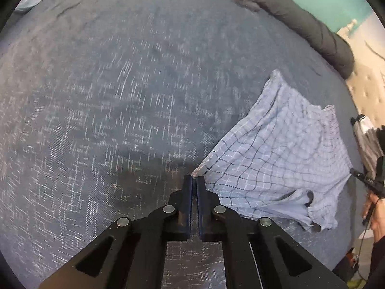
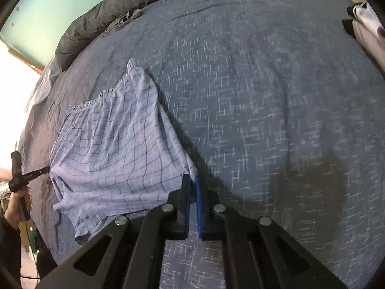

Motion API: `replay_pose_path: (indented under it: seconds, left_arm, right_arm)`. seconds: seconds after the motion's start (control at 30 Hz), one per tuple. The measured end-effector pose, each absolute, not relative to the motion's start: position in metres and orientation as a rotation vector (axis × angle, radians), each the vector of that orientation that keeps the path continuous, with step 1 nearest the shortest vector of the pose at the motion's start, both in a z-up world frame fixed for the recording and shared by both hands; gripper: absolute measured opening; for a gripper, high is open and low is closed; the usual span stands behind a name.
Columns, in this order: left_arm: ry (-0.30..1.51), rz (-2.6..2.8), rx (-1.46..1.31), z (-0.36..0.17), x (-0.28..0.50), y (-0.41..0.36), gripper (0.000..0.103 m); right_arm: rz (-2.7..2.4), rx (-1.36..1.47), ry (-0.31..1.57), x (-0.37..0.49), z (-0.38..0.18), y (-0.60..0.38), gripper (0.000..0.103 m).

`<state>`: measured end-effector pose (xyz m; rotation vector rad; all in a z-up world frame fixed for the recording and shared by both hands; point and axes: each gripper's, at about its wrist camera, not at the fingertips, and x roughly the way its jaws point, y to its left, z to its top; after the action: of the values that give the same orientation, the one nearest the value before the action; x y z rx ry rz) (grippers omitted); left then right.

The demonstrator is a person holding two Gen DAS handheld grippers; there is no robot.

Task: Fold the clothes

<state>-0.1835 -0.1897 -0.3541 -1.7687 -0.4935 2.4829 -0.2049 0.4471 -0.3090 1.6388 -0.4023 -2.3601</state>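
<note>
- The pale blue checked boxer shorts [image 1: 276, 154] lie stretched over the dark blue bedspread with white woven flecks [image 1: 101, 110], held by two opposite corners.
- In the left wrist view, the left gripper [image 1: 194, 179] has its black jaws pressed together, pinching a white-edged corner of the shorts; the cloth fans out from there toward 2 o'clock.
- That same view shows the right gripper [image 1: 356, 174] at the picture's 3 o'clock edge as a thin black tip touching the far corner, with a hand [image 1: 376, 213] below it.
- In the right wrist view, the right gripper [image 2: 191, 180] is closed on a corner of the shorts [image 2: 113, 149], which spread toward 10 o'clock; a blue pad lining shows here.
- Here the left gripper [image 2: 44, 170] appears at 9 o'clock, its tip on the opposite corner.
- A dark grey rolled quilt [image 1: 308, 24] lines the bed's far edge.
- Only the right wrist view shows the gathered elastic waistband [image 2: 96, 100].
</note>
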Motion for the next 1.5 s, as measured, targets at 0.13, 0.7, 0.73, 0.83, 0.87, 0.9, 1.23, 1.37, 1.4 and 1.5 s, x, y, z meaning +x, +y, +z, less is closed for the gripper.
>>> replay_pose_path:
  seconds: [0.13, 0.7, 0.73, 0.83, 0.87, 0.9, 1.23, 1.37, 1.4, 1.5]
  left_arm:
    - [-0.531, 2.463, -1.801, -0.362, -0.183, -0.187, 0.004]
    - [-0.315, 2.448, -1.594, -0.321, -0.296, -0.101, 0.036]
    - [-0.304, 2.446, -1.594, -0.323, -0.306, -0.095, 0.036]
    - [-0.302, 2.425, -1.584, -0.323, -0.326, -0.084, 0.036]
    - [-0.305, 2.420, -1.582, -0.326, -0.334, -0.081, 0.036]
    - [-0.307, 2.416, -1.581, -0.329, -0.342, -0.079, 0.036]
    - [-0.307, 2.380, -1.585, -0.339, -0.355, -0.073, 0.015]
    - [-0.278, 2.392, -1.566, -0.335, -0.357, -0.067, 0.007]
    - [-0.267, 2.404, -1.558, -0.332, -0.354, -0.068, 0.007]
    - [-0.266, 2.444, -1.551, -0.322, -0.356, -0.070, 0.007]
  right_arm:
    - [-2.357, 1.659, -0.392, -0.213, -0.319, 0.442, 0.006]
    - [-2.409, 1.434, -0.399, -0.303, -0.286, 0.396, 0.041]
    - [-2.401, 1.430, -0.403, -0.311, -0.288, 0.391, 0.041]
    - [-2.378, 1.416, -0.407, -0.335, -0.290, 0.379, 0.041]
    - [-2.366, 1.418, -0.401, -0.341, -0.292, 0.375, 0.041]
    - [-2.360, 1.421, -0.386, -0.344, -0.292, 0.373, 0.041]
    - [-2.302, 1.426, -0.340, -0.371, -0.306, 0.357, 0.041]
    - [-2.286, 1.409, -0.283, -0.369, -0.306, 0.345, 0.010]
    - [-2.291, 1.396, -0.274, -0.368, -0.304, 0.343, 0.008]
    - [-2.319, 1.349, -0.227, -0.366, -0.296, 0.335, 0.006]
